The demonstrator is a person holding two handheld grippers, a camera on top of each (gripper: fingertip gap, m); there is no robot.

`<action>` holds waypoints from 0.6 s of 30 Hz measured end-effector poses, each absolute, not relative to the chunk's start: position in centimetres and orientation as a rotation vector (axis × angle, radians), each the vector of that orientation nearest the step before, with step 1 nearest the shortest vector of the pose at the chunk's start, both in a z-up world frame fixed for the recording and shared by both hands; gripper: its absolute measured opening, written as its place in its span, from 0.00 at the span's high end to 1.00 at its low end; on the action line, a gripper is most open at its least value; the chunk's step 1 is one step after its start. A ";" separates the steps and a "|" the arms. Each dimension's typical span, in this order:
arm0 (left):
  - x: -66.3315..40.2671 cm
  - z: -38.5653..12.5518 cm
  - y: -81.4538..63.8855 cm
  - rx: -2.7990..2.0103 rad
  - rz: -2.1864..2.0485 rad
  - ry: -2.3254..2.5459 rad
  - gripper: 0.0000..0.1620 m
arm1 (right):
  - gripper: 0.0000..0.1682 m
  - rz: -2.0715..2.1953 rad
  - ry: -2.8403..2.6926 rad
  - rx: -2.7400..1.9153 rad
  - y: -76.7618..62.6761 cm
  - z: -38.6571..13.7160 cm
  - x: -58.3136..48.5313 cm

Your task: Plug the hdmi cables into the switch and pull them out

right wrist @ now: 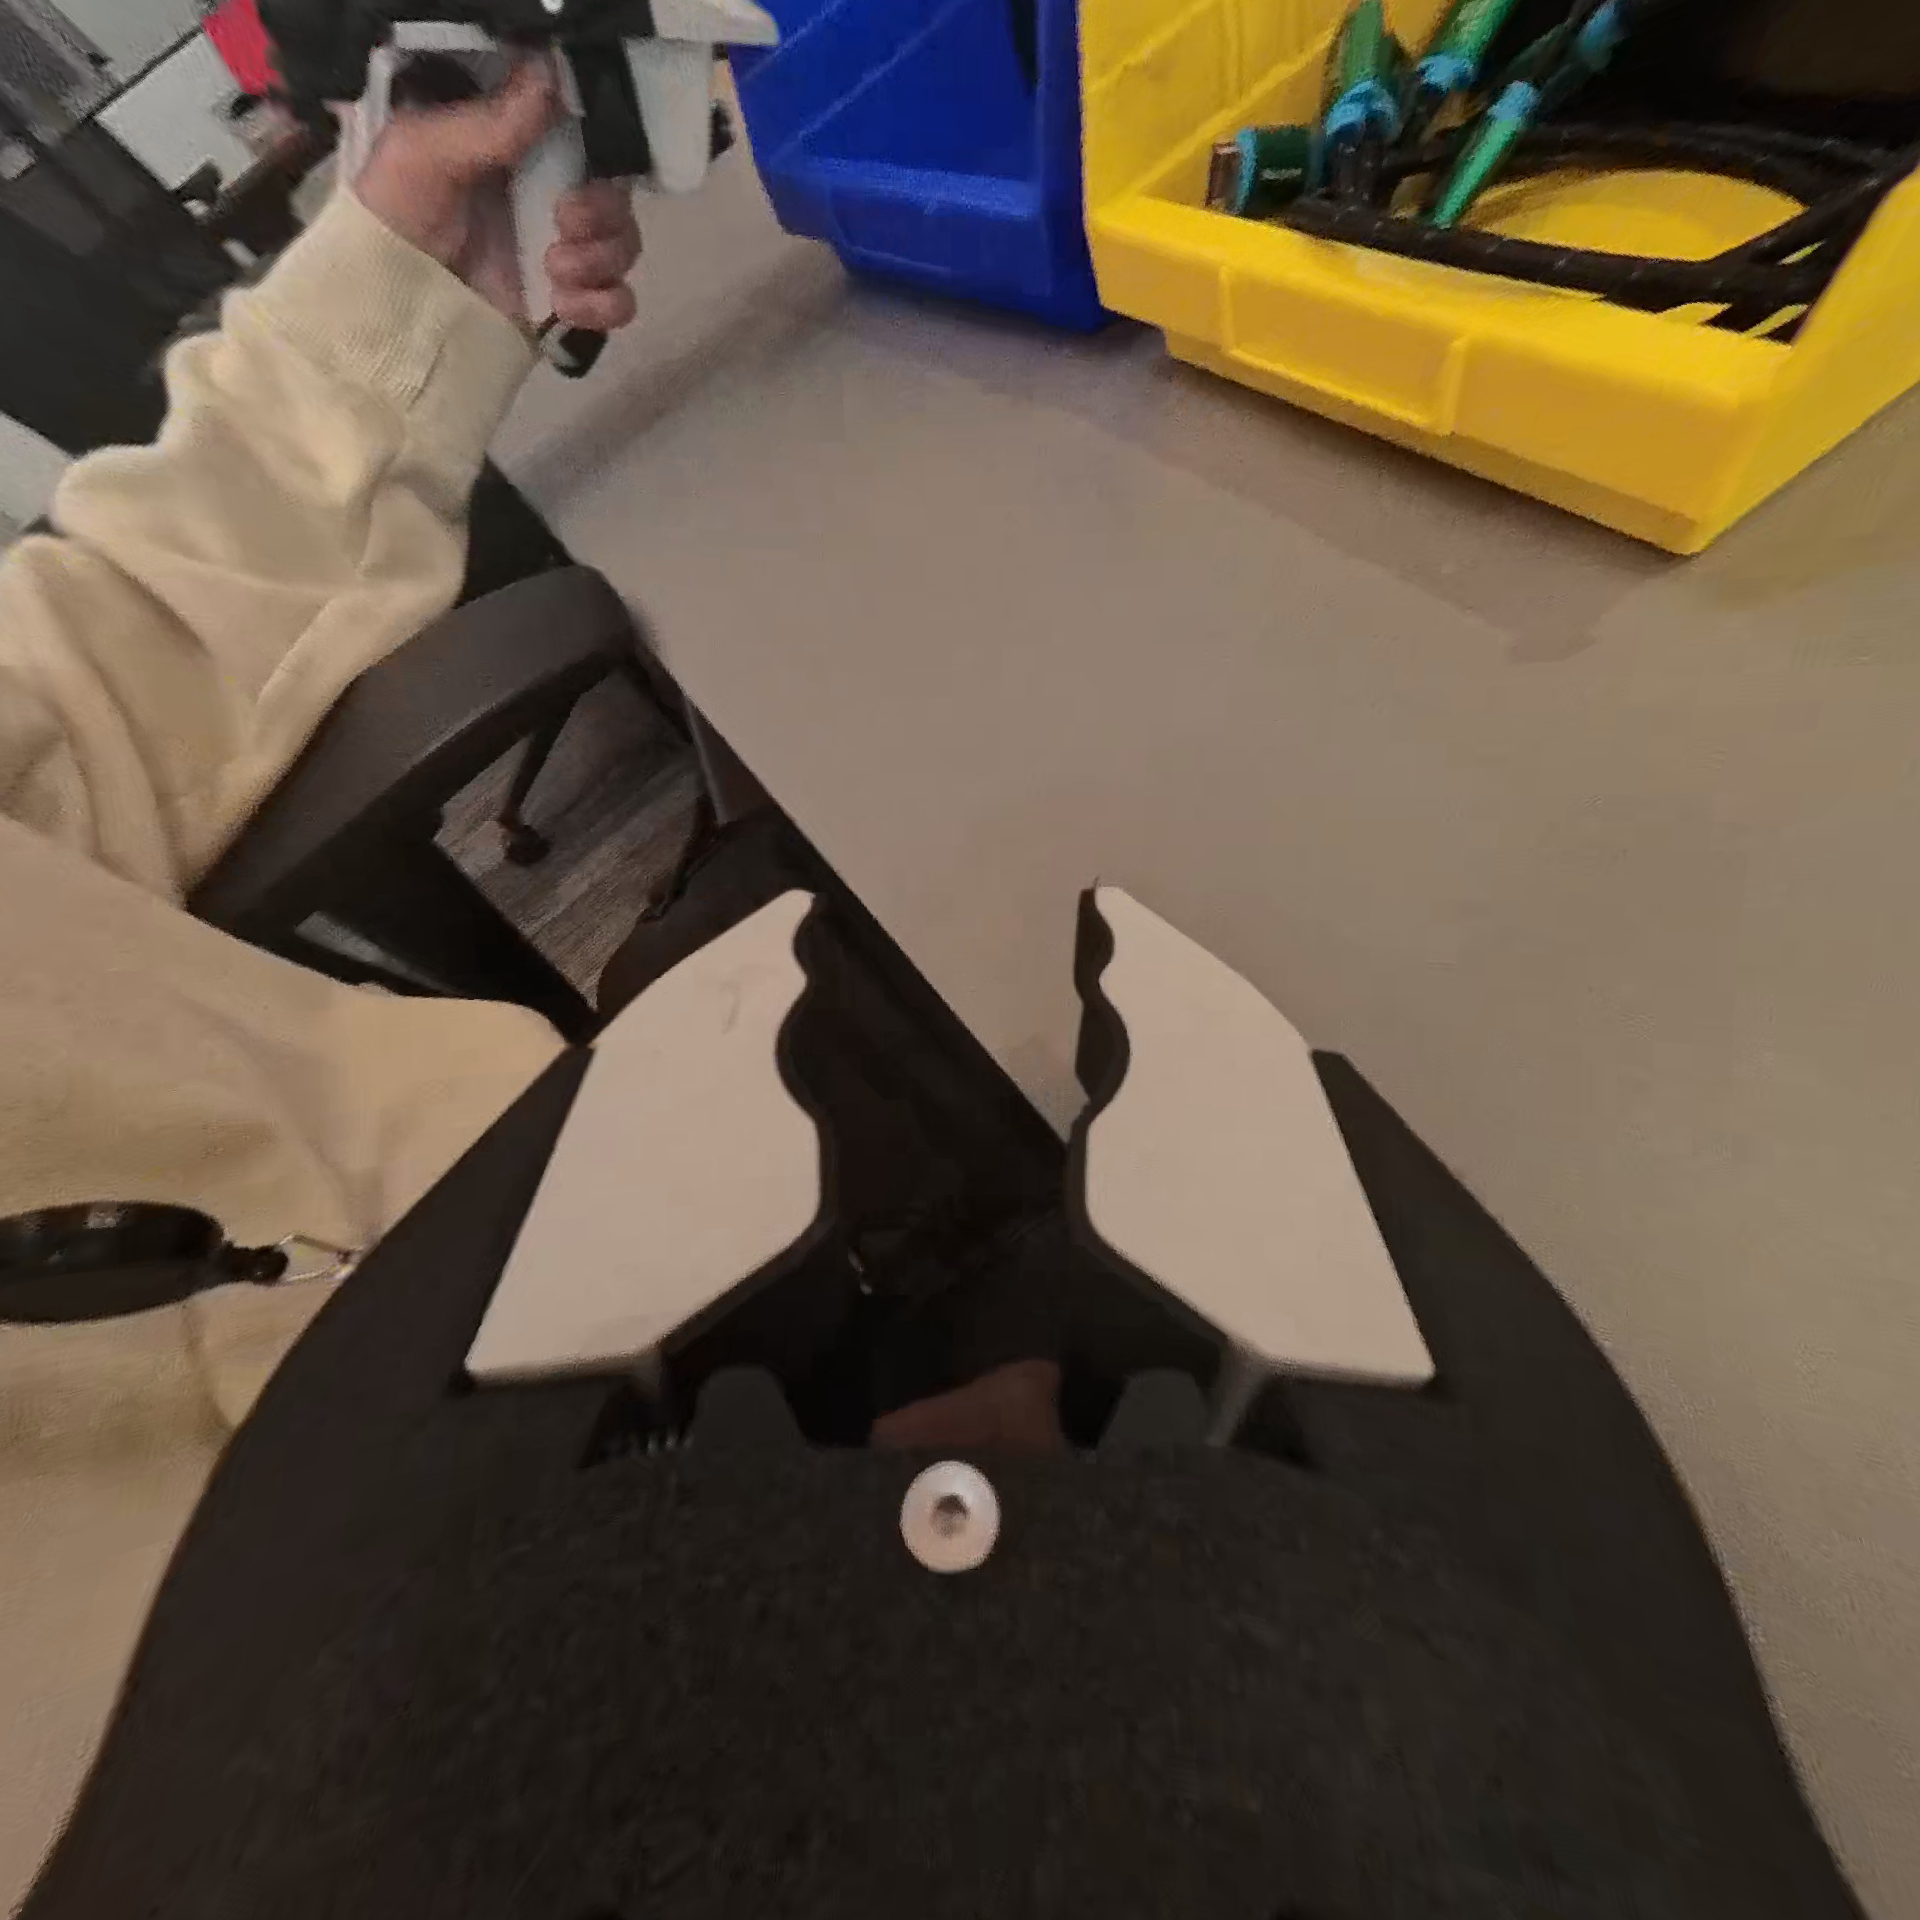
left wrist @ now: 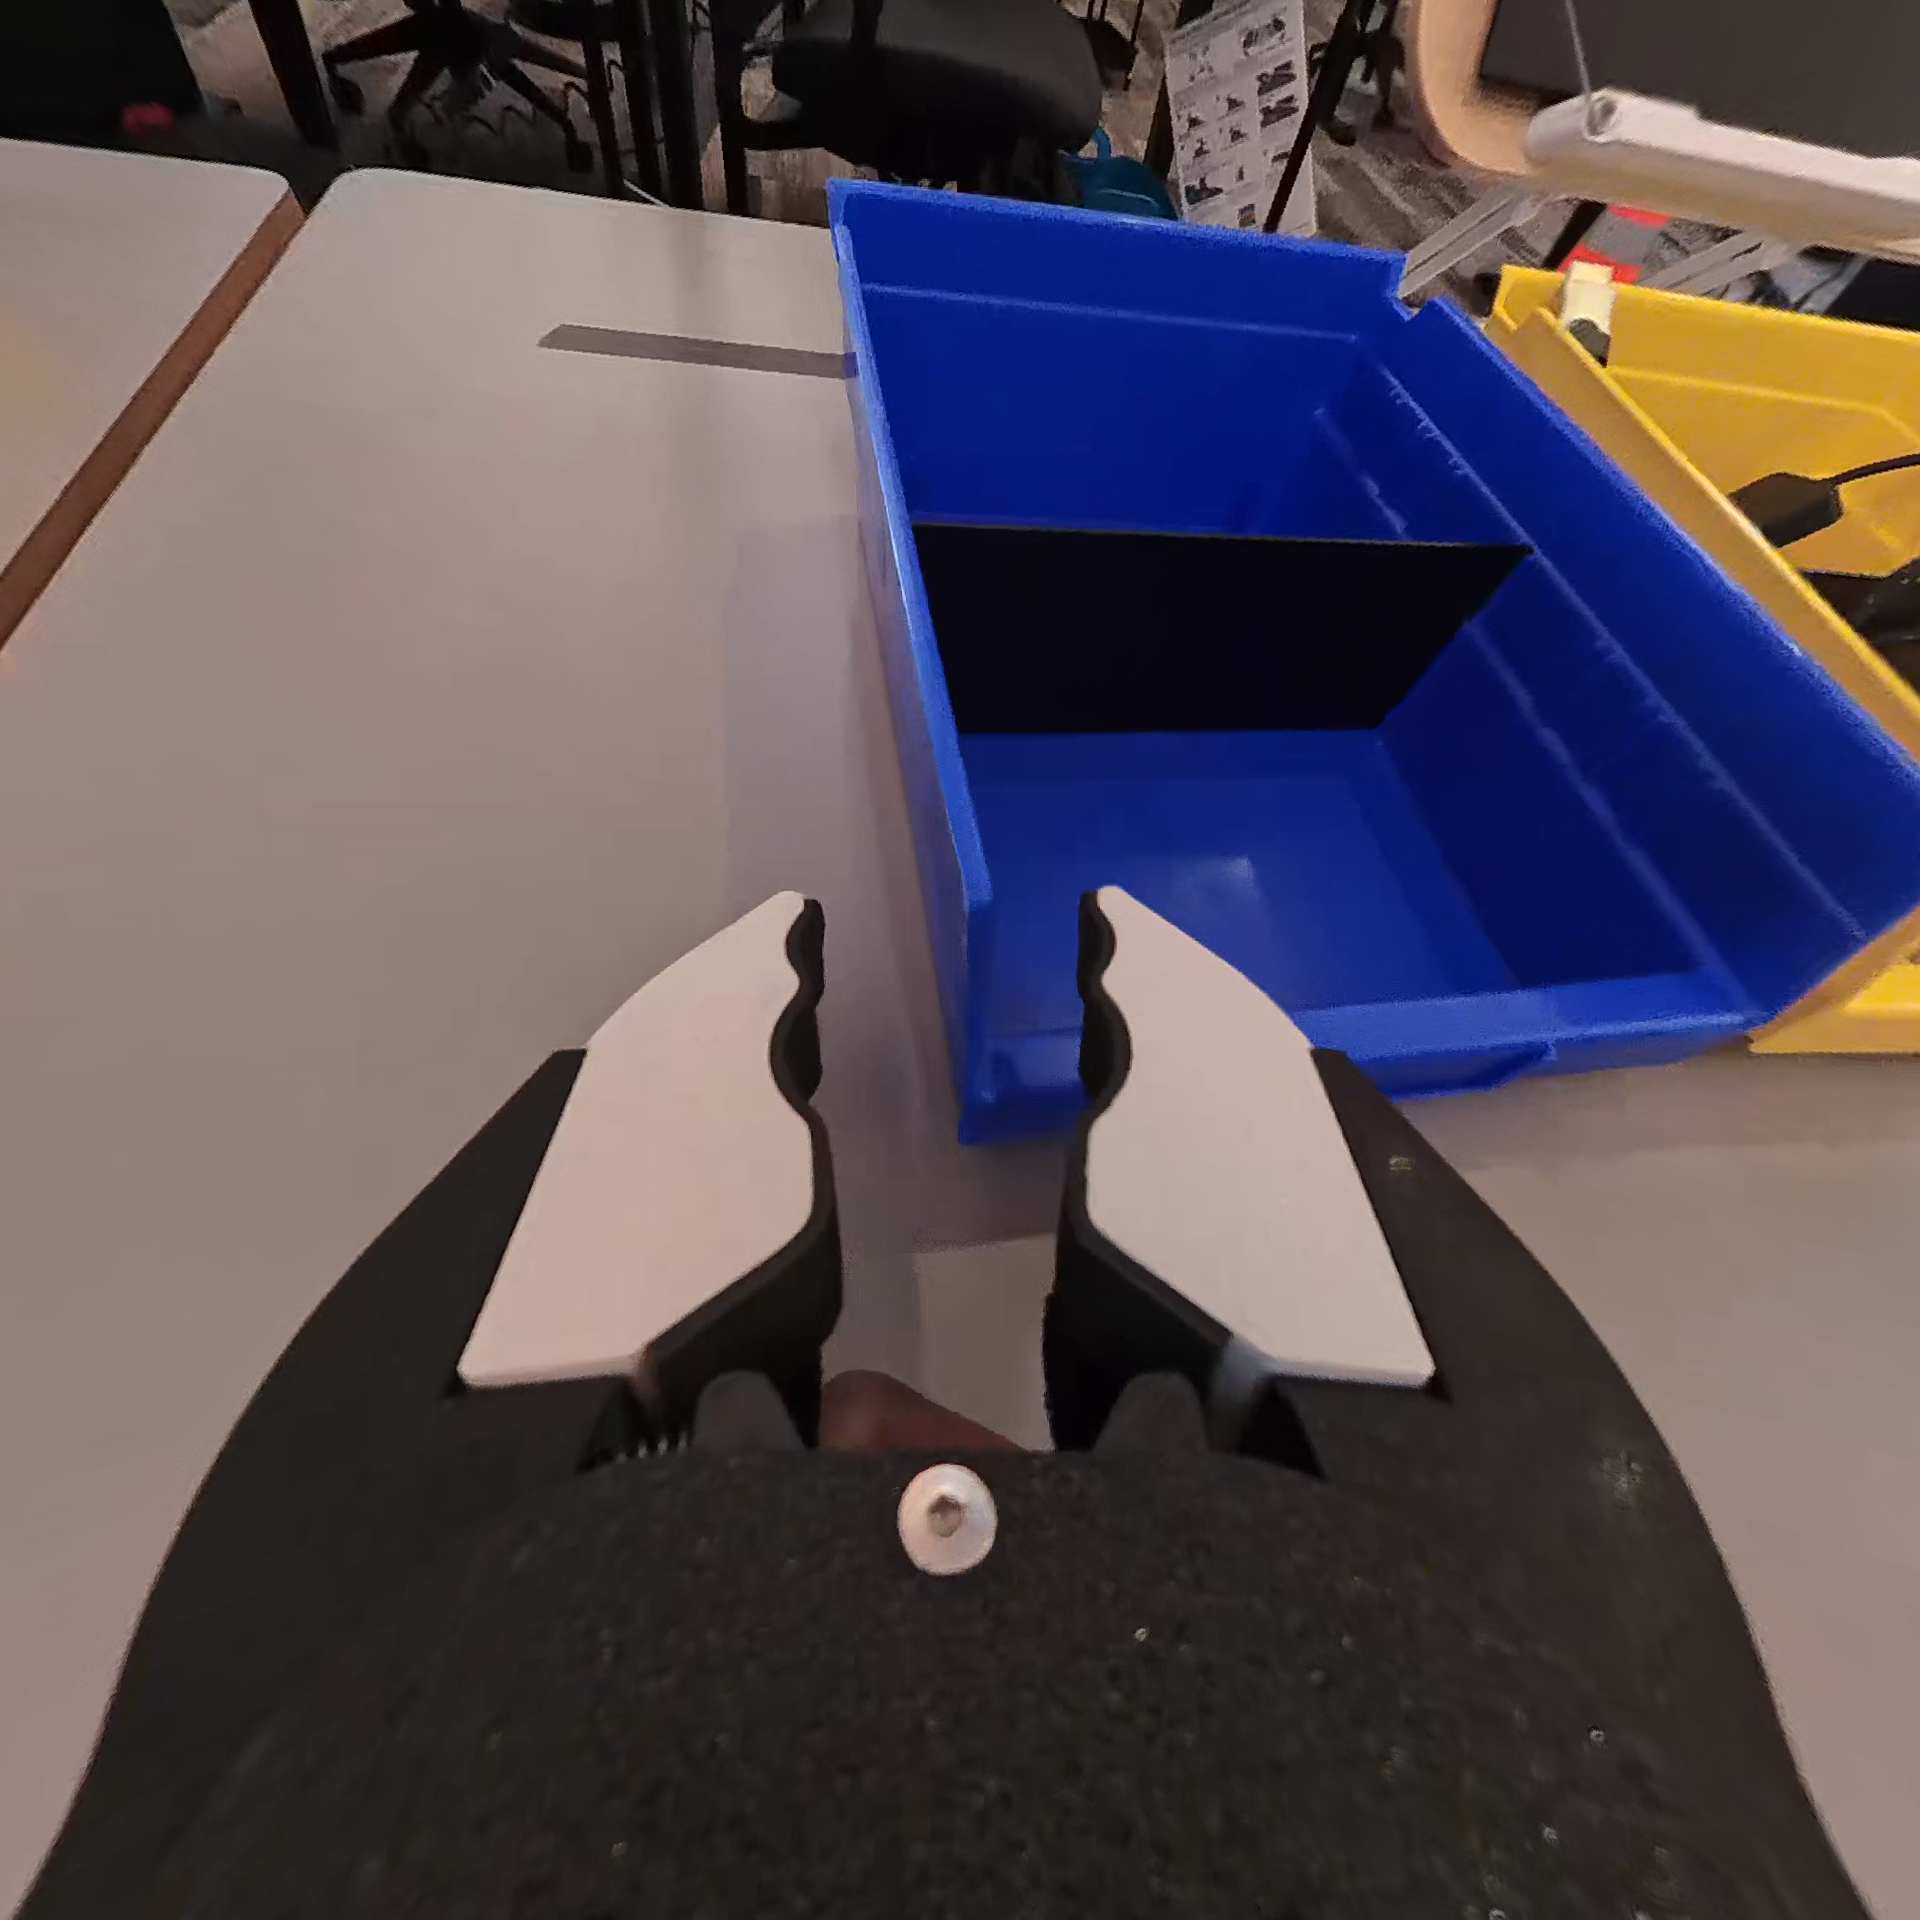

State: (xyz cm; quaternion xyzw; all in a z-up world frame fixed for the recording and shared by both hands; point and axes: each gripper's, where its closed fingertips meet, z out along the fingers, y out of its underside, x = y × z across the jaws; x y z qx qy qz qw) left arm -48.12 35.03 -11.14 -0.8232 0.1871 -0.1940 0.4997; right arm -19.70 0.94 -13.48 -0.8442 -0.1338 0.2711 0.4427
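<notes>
My left gripper (left wrist: 951, 914) is open and empty, above the grey table just in front of the near left corner of a blue bin (left wrist: 1351, 883). The bin has a black divider (left wrist: 1195, 623) and nothing in it that I can see. My right gripper (right wrist: 951, 914) is open and empty, over the table's near edge. A yellow bin (right wrist: 1507, 343) at the far right holds several black HDMI cables (right wrist: 1538, 234) with green and blue plug ends. In the left wrist view the yellow bin (left wrist: 1704, 405) shows a black plug (left wrist: 1792, 504). No switch is in view.
In the right wrist view a hand in a cream sleeve (right wrist: 260, 436) holds the other gripper (right wrist: 623, 94) at the top left, near the blue bin (right wrist: 935, 156). A dark chair (right wrist: 416, 748) stands beside the table edge. A second table (left wrist: 104, 312) lies to the left.
</notes>
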 end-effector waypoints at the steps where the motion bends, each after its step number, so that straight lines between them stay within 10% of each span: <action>1: -48.1 -11.4 35.5 -1.991 -0.453 0.450 0.74 | 0.74 0.629 -0.290 -2.091 1.3 -13.5 -19.2; 6: -48.0 -12.2 35.5 -2.021 -0.474 0.451 0.98 | 0.78 0.539 -0.149 -2.037 3.2 -12.2 -20.4; 18: -52.1 -12.2 25.8 -2.051 -0.363 0.244 0.98 | 0.83 0.393 -0.066 -1.948 13.2 -10.1 -31.8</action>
